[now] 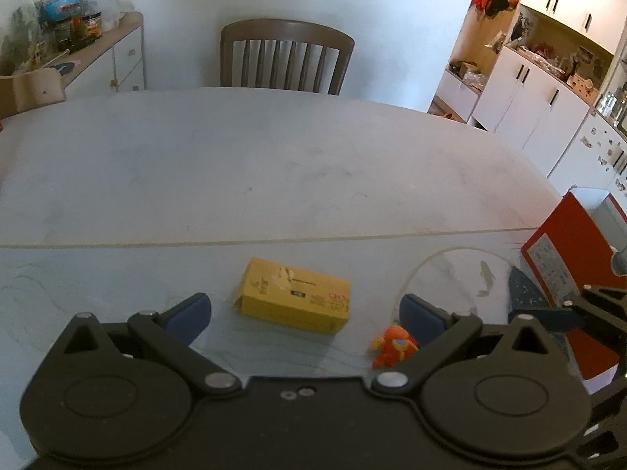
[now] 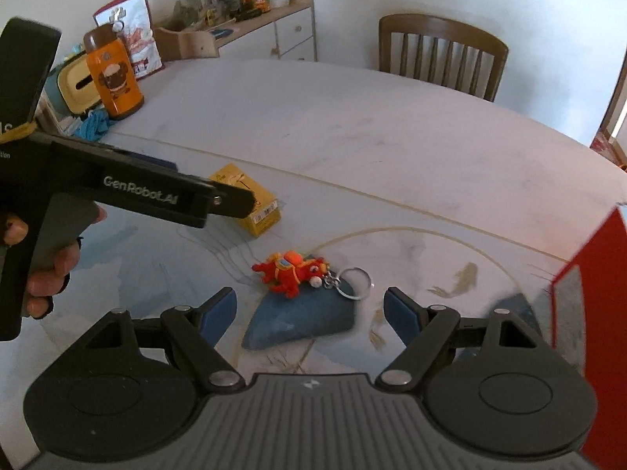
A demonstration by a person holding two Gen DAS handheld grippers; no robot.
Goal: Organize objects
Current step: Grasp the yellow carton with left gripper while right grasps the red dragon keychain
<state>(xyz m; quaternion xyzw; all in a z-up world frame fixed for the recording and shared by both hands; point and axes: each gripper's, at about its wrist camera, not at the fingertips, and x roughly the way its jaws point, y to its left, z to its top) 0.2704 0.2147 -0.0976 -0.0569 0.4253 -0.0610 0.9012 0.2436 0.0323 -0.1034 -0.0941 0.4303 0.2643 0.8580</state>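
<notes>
**tinkerer_02:** Ok, so both grippers hang over the table [image 2: 392, 137] with nothing in them. The left gripper [image 1: 305, 311] has its jaws spread wide, and so does the right gripper [image 2: 311, 311]. What do I grab first?

**benchrat:** I'm using the yellow box [image 1: 294, 299] as my landmark. It lies flat on the table, just ahead of the left gripper. It looks like thin cardboard, so it's probably light and stiff enough, but it'll dent if you crush it. Pinch it across the short sides, not the long way.

**tinkerer_02:** And the little red thing?

**benchrat:** The red keychain toy [image 2: 292, 272] is right of the box, near it but not touching. It sits on the far tip of a blue wedge-shaped piece [image 2: 301, 323], with its metal ring [image 2: 354, 282] trailing off to the right. It looks soft and light. Take the body, because the ring is thin and would likely slip. I honestly can't tell what the blue piece is, maybe cloth or foam; it's too blurry.

**tinkerer_02:** The red carton [image 2: 591, 313]?

**benchrat:** It's further right of the box, at the frame edge and mostly cut off.
</notes>
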